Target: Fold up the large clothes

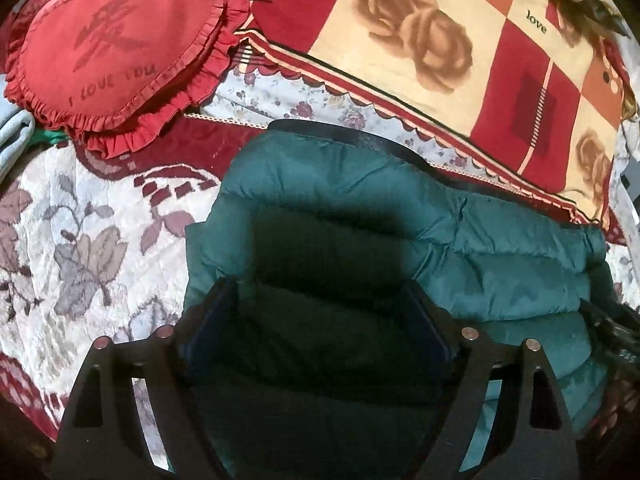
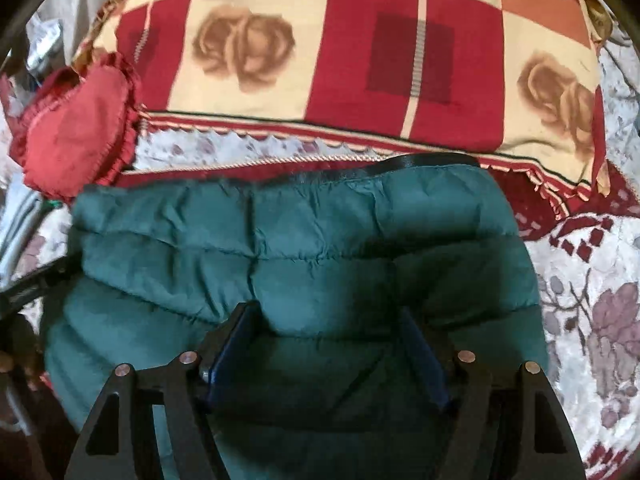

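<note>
Item: green padded jacket [image 1: 340, 208], large, quilted, lying in a folded bundle on a bed over a flowered blanket [image 1: 80, 216]; dark collar band at its far edge, near a checked rose quilt [image 1: 420, 40]. A red heart cushion [image 1: 116, 44] sits off to the left, apart from the jacket.

Left tool [image 1: 320, 300]: fingers wide, empty, low over the jacket's left part. Right tool [image 2: 326, 328]: likewise wide and empty, over its right part (whether the pads press the cloth cannot be told).

Handling note, as judgement: puffy fill springs back, so press both sides down evenly, grip near the outer edges, and keep the seams parallel before turning the next fold.
</note>
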Tool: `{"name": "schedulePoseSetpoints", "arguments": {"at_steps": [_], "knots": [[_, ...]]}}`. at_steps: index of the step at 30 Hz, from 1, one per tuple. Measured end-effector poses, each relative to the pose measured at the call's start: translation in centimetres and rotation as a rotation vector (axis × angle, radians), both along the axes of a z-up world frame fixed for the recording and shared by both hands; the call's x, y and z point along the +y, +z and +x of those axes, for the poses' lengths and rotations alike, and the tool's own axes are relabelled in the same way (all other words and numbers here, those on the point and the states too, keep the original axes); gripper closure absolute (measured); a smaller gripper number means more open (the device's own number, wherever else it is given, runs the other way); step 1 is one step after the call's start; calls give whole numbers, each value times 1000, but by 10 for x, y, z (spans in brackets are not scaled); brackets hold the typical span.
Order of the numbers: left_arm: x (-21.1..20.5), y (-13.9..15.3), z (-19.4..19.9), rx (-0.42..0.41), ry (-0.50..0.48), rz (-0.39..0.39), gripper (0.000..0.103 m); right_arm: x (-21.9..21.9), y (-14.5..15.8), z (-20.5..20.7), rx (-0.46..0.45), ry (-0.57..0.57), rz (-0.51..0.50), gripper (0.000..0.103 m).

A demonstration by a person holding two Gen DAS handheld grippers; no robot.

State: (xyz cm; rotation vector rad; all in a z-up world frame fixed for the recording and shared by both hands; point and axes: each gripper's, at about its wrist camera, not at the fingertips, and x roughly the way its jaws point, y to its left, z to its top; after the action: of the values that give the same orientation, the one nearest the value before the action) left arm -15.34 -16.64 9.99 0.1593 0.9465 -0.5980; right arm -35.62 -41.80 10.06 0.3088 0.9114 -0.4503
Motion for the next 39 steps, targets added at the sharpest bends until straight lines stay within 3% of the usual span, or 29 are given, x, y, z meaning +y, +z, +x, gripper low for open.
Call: {"name": "schedulePoseSetpoints", "arguments": {"at_steps": [5, 13, 20, 27, 39], "knots": [[5, 2, -6, -18, 19, -6, 18, 6, 6, -2, 4, -37, -14, 30], [14, 16, -37, -68, 58, -20, 18, 55, 45, -22, -96, -31, -44, 30], [18, 25, -69, -120, 43, -15, 18, 85, 44, -32, -107, -36, -53, 29], [25, 37, -97, -184, 48, -31, 18, 103, 43, -39, -118, -45, -64, 21], [25, 39, -112, -221, 39, -24, 18, 116, 52, -39, -136, -47, -90, 18]]}}
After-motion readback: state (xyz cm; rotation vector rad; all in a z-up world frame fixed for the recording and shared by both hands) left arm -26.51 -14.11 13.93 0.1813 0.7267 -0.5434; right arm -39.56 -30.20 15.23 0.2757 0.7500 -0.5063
